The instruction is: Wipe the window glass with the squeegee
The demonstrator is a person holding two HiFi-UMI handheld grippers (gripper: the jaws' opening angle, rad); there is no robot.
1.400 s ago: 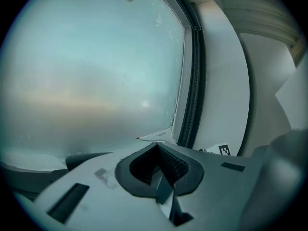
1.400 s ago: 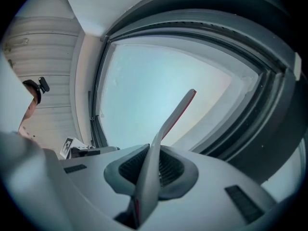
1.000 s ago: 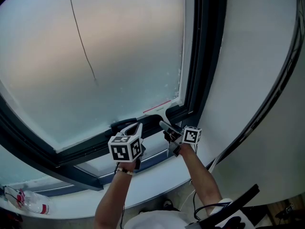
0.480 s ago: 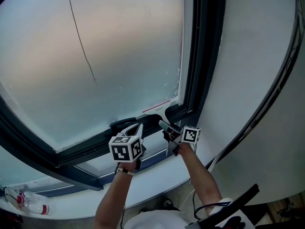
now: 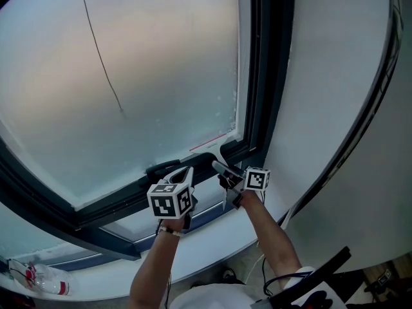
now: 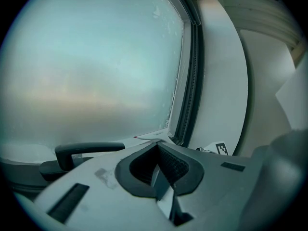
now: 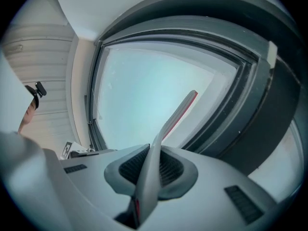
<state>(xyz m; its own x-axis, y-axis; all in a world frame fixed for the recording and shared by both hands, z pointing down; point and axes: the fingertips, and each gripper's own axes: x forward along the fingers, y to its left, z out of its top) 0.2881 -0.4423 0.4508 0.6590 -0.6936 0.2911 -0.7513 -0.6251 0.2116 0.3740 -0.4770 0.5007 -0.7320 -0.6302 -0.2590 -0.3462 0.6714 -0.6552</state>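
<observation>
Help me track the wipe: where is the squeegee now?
Head view: the squeegee is in the right gripper, its blade at the lower right corner of the glass, beside the frame and right of the handle.

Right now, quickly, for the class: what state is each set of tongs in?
Left tongs: closed, holding nothing.
Right tongs: closed on the squeegee handle.

Frosted window (image 5: 129, 76) (dark frame (image 5: 265, 76)), white wall (image 5: 335, 76) right, white sill (image 5: 212, 244) below.
</observation>
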